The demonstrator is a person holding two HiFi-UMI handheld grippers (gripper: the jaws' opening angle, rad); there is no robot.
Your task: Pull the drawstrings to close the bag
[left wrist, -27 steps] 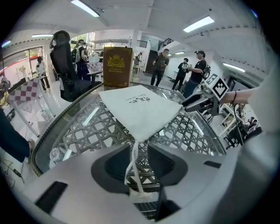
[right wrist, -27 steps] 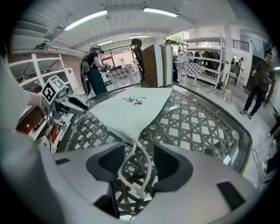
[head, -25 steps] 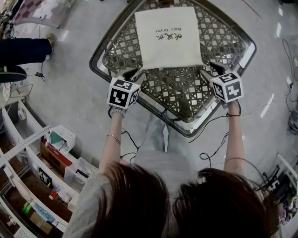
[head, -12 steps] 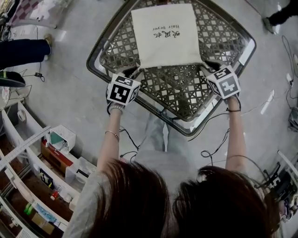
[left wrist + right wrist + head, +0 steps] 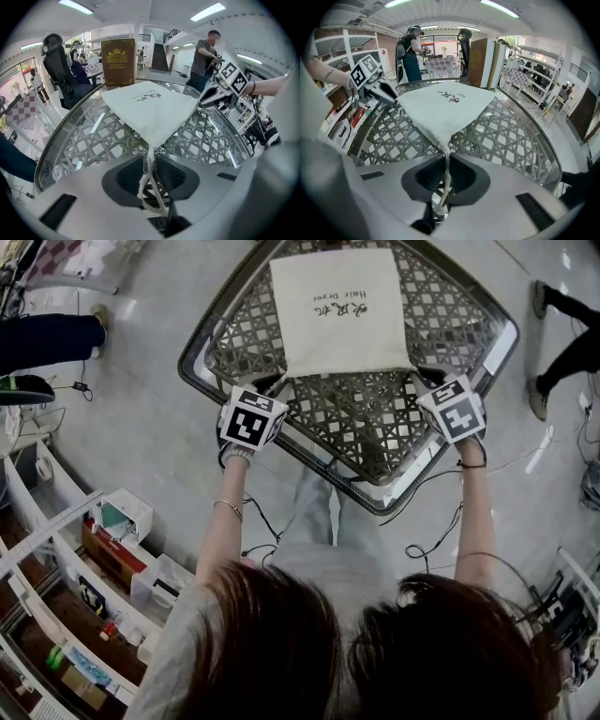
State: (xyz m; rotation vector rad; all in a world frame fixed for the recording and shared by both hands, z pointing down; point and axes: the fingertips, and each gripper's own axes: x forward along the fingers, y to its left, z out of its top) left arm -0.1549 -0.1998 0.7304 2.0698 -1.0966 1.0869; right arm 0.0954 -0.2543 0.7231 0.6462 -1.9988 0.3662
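A white cloth drawstring bag (image 5: 339,310) with black print lies flat on the woven table (image 5: 375,486). My left gripper (image 5: 272,385) sits at the bag's near left corner. In the left gripper view it (image 5: 150,161) is shut on the white drawstring (image 5: 149,180), which runs up to the bag (image 5: 150,110). My right gripper (image 5: 424,379) is at the near right corner. Its jaws have just been closing, and in the right gripper view it (image 5: 446,161) now pinches the other drawstring (image 5: 443,187) leading to the bag (image 5: 445,110).
The table has a glass top over a lattice and a rounded rim. Shelving (image 5: 84,559) stands at lower left and cables (image 5: 431,521) lie on the floor. A person's legs (image 5: 562,343) are at the right, another's (image 5: 47,343) at the left. A brown box (image 5: 118,56) stands beyond the table.
The right gripper's jaws went from open beside the bag's corner to closed on the drawstring. The left gripper barely shifted. A person walked into view at the right.
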